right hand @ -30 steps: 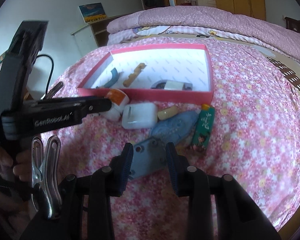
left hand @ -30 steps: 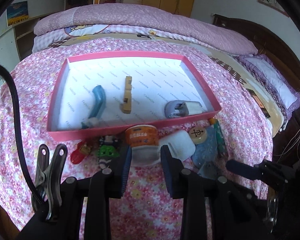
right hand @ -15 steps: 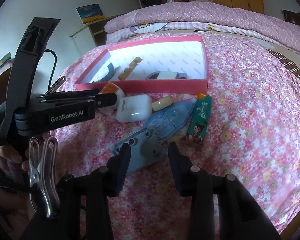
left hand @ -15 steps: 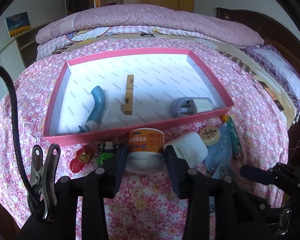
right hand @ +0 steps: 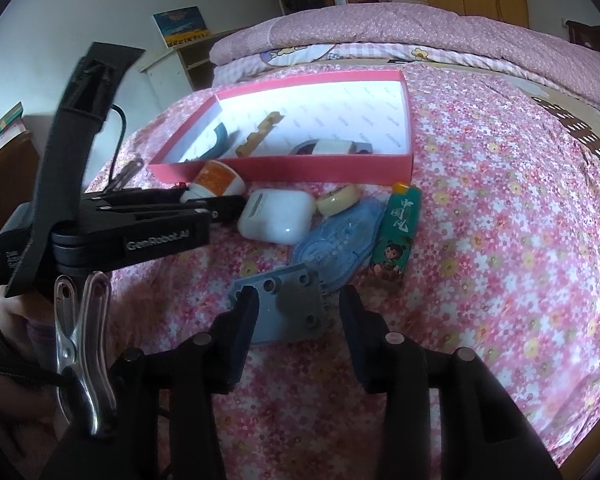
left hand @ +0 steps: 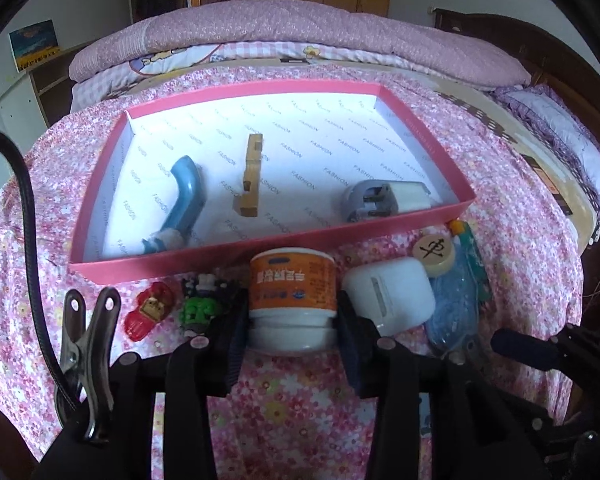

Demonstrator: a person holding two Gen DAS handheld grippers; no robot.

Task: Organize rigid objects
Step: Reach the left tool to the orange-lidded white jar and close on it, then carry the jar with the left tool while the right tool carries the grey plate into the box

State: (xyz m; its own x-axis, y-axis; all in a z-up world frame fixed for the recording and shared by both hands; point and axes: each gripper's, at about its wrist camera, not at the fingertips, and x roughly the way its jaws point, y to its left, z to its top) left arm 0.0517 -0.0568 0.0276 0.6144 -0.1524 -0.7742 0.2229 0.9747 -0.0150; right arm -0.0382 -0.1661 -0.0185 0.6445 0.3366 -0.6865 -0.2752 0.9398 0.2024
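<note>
My left tool [left hand: 292,320] bracketed the jar [left hand: 293,300], its grip uncertain; my right tool [right hand: 298,314] stood apart over the plate [right hand: 286,306]. The jar could slip against the tray [left hand: 260,250].

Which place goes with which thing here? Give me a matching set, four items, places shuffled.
Things:
1. orange-labelled white jar
2. notched wooden block
3. grey plate with holes
4. green lighter with a cartoon figure

Places:
A. on the bedspread between the right gripper fingers
B. inside the pink cardboard tray
C. between the left gripper fingers
D. on the bedspread beside the clear blue tape dispenser

Pairs: 1-C, 2-B, 3-A, 4-D
</note>
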